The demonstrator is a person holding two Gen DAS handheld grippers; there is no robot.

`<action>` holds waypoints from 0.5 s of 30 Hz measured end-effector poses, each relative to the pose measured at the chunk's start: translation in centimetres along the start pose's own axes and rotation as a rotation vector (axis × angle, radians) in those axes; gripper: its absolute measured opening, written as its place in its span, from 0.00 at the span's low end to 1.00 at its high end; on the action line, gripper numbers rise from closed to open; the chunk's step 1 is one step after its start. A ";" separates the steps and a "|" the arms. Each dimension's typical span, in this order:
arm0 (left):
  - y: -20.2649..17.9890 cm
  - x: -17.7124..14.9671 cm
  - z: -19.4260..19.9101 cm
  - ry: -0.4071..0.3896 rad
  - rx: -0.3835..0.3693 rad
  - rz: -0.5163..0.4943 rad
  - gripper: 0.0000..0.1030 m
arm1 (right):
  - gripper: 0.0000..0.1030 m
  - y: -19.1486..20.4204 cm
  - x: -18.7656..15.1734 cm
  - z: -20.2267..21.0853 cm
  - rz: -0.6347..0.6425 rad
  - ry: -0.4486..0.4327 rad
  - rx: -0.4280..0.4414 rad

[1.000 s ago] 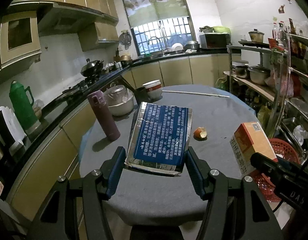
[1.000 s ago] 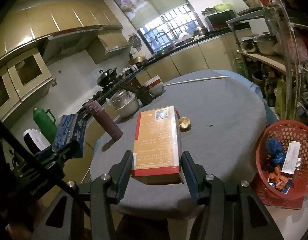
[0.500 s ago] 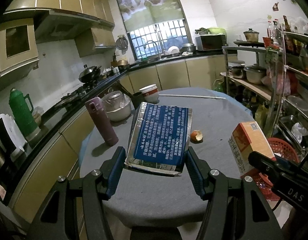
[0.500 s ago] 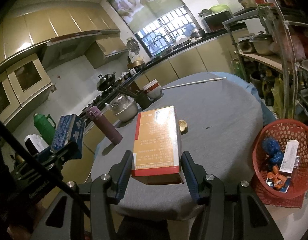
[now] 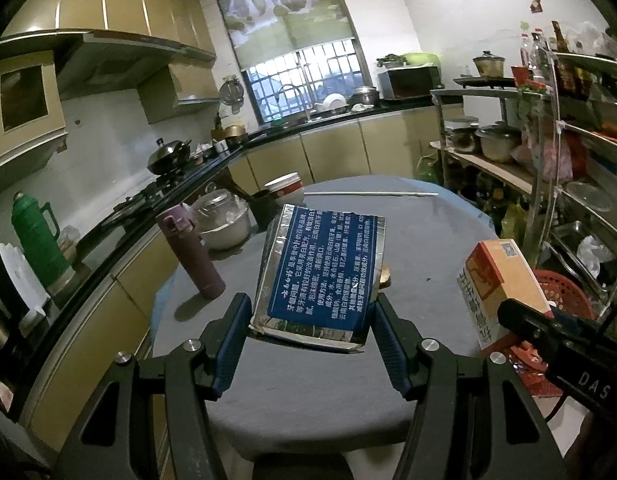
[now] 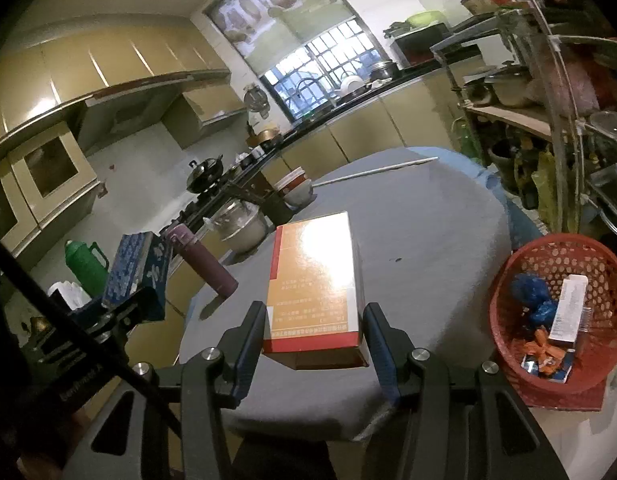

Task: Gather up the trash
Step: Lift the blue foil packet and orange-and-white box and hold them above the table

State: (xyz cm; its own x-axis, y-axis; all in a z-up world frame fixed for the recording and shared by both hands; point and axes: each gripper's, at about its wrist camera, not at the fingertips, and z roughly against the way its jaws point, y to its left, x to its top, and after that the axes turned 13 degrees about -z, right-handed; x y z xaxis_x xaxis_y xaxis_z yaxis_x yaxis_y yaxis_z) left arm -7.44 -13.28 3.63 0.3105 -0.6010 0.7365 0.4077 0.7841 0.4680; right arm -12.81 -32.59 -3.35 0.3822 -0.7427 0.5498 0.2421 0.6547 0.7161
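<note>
Two tools, both gripping: left tool (image 5: pixel 311 322) clamps the blue box (image 5: pixel 322 270), right tool (image 6: pixel 314 328) the orange box (image 6: pixel 314 280), above the worktop (image 6: pixel 420 240) edge; red basket (image 6: pixel 588 252) partly cropped.

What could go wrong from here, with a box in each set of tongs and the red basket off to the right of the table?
1. The red basket sits low beside the table and already holds trash; a box dropped from up here may bounce out or miss.
2. The left tongs pinch only the near end of the blue box, which could pivot or slip.
3. Swinging right, it might clip the orange box.
</note>
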 end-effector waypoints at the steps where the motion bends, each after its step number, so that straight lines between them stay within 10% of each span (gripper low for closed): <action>1: -0.3 0.1 0.0 -0.001 -0.002 -0.005 0.61 | 0.51 -0.2 0.1 0.2 -0.005 -0.004 -0.001; 15: -3.0 1.4 0.9 -0.032 -0.010 -0.070 0.61 | 0.51 -2.1 1.2 1.5 -0.056 -0.038 -0.008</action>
State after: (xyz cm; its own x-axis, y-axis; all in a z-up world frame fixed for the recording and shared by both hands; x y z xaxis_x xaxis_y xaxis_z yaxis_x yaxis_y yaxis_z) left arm -9.00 -16.36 3.67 0.2539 -0.6488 0.7173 0.4357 0.7388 0.5141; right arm -14.16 -35.09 -3.58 0.3339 -0.7828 0.5251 0.2692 0.6130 0.7428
